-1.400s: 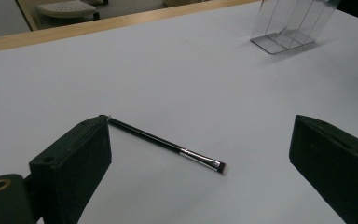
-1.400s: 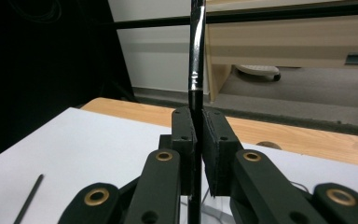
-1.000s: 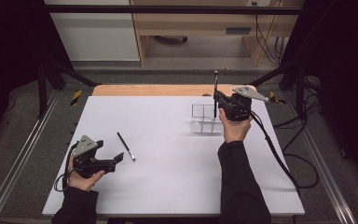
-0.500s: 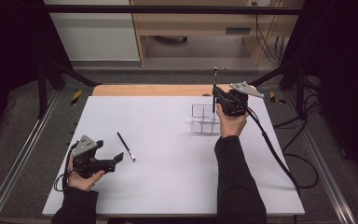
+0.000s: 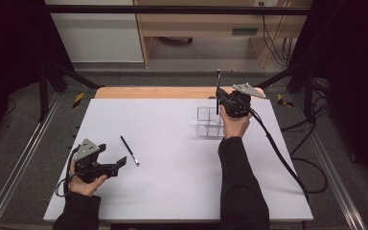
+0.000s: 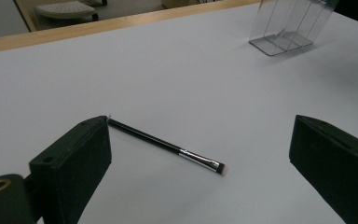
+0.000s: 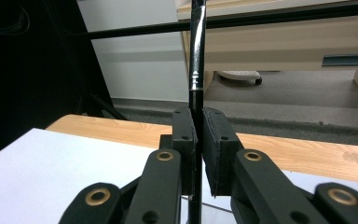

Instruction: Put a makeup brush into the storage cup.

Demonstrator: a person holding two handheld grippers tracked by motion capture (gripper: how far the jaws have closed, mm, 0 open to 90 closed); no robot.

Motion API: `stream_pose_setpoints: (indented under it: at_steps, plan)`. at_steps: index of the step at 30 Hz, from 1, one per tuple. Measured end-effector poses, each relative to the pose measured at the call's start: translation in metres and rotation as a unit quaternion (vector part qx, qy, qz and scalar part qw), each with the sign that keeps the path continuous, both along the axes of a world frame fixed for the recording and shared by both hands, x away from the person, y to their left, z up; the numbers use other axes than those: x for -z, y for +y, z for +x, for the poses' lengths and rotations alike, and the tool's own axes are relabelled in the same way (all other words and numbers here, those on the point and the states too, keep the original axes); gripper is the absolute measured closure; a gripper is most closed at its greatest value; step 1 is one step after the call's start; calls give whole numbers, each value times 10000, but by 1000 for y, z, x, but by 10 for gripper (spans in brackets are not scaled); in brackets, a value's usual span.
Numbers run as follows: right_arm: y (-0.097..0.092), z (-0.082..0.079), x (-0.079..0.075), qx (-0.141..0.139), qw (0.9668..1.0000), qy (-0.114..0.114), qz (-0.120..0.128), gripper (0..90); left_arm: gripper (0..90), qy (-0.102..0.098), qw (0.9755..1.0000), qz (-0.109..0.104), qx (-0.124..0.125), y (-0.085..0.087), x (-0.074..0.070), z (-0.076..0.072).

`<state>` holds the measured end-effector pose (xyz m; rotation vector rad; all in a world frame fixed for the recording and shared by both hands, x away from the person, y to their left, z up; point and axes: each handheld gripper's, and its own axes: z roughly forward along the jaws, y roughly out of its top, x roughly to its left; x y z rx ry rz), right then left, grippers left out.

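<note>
The right gripper (image 5: 219, 96) clamps an upright brush (image 5: 218, 91) above the clear organizer (image 5: 209, 125) near the table's (image 5: 172, 191) far edge. The left gripper (image 5: 120, 164), jaws wide, sits beside a second brush (image 5: 130, 150) on open white surface.

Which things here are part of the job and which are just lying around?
In the job: brush clamped upright in the right gripper; clear organizer; second brush on the table, before the open left gripper.
Lying about: wheeled base; floor cables.

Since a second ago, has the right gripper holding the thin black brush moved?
Yes. The right gripper with the thin black brush has shifted slightly toward the table's far edge, over the clear plastic organizer.
</note>
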<state>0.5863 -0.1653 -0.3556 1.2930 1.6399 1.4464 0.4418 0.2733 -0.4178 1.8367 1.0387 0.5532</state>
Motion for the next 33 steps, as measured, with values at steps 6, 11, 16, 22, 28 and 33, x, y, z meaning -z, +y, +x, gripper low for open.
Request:
stream_pose_setpoints:
  at_steps: [6, 11, 16, 22, 28, 33]
  plan:
    - [2, 6, 6, 2, 10000, 42, -90, 844, 46, -26, 10000, 7, 12, -1, -1, -1]
    - [3, 11, 9, -8, 10000, 46, 2, 844, 46, -38, 10000, -14, -2, 0, -2, -1]
    - [4, 12, 13, -8, 10000, 68, -47, 844, 46, -30, 10000, -11, 5, 0, -1, -1]
    - [6, 14, 19, -44, 9999, 154, -53, 844, 46, -38, 10000, -10, 2, 1, -2, -1]
    - [5, 14, 31, -44, 9996, 274, -8, 844, 46, -39, 10000, -8, 7, 0, -2, -1]
    - [6, 13, 40, -34, 9994, 349, -58, 843, 46, -40, 10000, -7, 7, 0, -2, -1]
